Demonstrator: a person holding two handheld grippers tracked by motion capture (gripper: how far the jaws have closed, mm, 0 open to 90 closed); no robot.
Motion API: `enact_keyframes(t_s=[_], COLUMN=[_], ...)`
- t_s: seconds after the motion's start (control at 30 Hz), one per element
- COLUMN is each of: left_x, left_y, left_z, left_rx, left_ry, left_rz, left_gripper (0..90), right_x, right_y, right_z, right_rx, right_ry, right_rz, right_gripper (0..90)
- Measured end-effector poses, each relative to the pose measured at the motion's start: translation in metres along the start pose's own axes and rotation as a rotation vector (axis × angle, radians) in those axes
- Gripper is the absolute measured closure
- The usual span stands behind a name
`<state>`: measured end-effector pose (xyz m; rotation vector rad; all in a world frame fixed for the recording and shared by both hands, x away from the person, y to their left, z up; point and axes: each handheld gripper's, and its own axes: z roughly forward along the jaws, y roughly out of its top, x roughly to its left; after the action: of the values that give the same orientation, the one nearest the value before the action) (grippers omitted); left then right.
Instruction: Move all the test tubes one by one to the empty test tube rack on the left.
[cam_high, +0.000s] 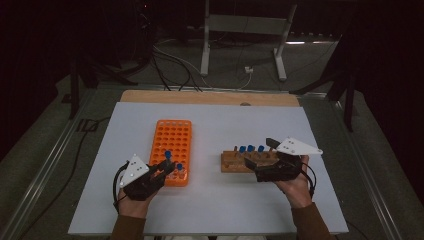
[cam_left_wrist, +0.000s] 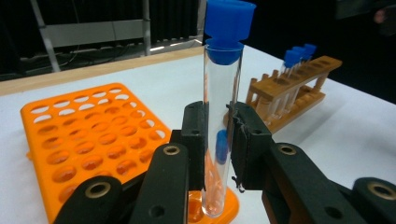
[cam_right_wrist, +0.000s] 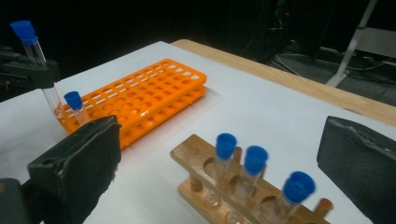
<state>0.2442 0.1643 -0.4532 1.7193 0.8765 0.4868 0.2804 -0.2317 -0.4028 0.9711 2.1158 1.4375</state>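
Observation:
My left gripper (cam_left_wrist: 219, 135) is shut on a clear test tube (cam_left_wrist: 222, 107) with a blue cap, held upright. The tube's bottom end is at the near corner of the orange rack (cam_left_wrist: 84, 135). Another blue-capped tube (cam_right_wrist: 74, 105) stands in that rack beside it. In the high view the left gripper (cam_high: 165, 167) is at the near end of the orange rack (cam_high: 172, 140). My right gripper (cam_high: 264, 159) is open at the wooden rack (cam_high: 240, 162). Its pads (cam_right_wrist: 88, 154) stand wide apart on either side of three blue-capped tubes (cam_right_wrist: 254, 161) in the wooden rack (cam_right_wrist: 196, 156), touching none.
The racks sit side by side on a white table top (cam_high: 220, 125), orange at left, wooden at right. A wooden strip (cam_high: 210, 97) runs along the far edge. Beyond it are floor cables and a metal stand (cam_high: 245, 30).

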Motion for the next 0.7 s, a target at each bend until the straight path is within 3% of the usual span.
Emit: enact_keyframes(t_s=[0.27, 0.43, 0.57, 0.7], left_x=[0.006, 0.009, 0.010, 0.010], left_y=[-0.010, -0.014, -0.019, -0.023], left_z=[0.010, 0.017, 0.022, 0.025], left_rx=[0.011, 0.006, 0.034, 0.099], left_ry=[0.004, 0.028, 0.034, 0.034], left_rz=[-0.011, -0.041, -0.039, -0.013], left_gripper=[77.9, 77.9, 77.9, 77.6], right_x=[-0.005, -0.004, -0.003, -0.004], right_y=[-0.001, -0.001, -0.001, -0.002], right_z=[-0.008, -0.007, -0.006, -0.008], right_rx=[-0.009, -0.004, -0.002, -0.004], right_ry=[-0.016, -0.020, -0.023, -0.024], right_rz=[0.003, 0.005, 0.003, 0.004], right_gripper=[0.0, 0.0, 0.0, 0.0])
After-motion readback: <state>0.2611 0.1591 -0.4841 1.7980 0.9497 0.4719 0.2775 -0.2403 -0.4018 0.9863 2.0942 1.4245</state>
